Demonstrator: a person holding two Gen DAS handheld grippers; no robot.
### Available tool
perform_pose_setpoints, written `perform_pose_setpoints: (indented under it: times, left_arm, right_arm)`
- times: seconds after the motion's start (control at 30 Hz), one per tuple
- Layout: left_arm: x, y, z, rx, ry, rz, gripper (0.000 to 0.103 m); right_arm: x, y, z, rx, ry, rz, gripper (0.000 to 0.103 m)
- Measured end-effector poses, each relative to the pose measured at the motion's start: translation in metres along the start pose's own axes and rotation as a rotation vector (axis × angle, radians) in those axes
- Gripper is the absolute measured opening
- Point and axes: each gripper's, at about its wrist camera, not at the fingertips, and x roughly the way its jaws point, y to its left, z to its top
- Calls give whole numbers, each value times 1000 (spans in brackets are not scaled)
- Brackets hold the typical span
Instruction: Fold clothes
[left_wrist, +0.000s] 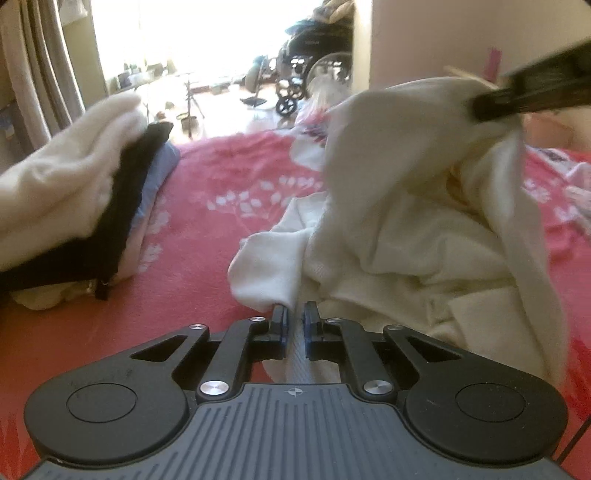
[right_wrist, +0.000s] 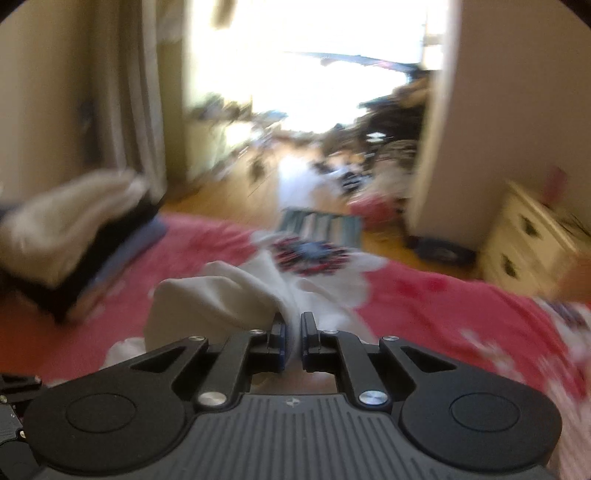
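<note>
Both tools pinch the cream garment (left_wrist: 406, 229): left gripper (left_wrist: 295, 317) low at centre frame on the pink bedspread (left_wrist: 229, 177), right gripper (right_wrist: 292, 325) lifting. Thin bites; a tug could slip fabric free, toppling nothing but undoing shape.

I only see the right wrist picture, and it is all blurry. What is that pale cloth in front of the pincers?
Observer: A cream garment; the left wrist view shows it crumpled on the pink floral bedspread.
Operator: Is the other pincer holding it too?
Observer: Yes, the left gripper is shut on its edge.
Operator: And mine?
Observer: The right gripper lifts one corner high above the bedspread.
</note>
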Motion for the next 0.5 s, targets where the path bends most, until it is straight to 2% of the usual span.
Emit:
perform_pose_setpoints:
  times: [0.23, 0.37, 0.5]
  left_arm:
    - [-52, -8, -28, 29, 22, -52, 6]
    - [-81, -12, -45, 45, 35, -82, 6]
    - [-109, -17, -62, 64, 57, -109, 5]
  right_arm:
    - [-120, -85, -61, 328, -70, -107, 8]
    - [-176, -117, -113, 476, -40, -176, 7]
    - [-201, -141, -167, 589, 55, -221, 6]
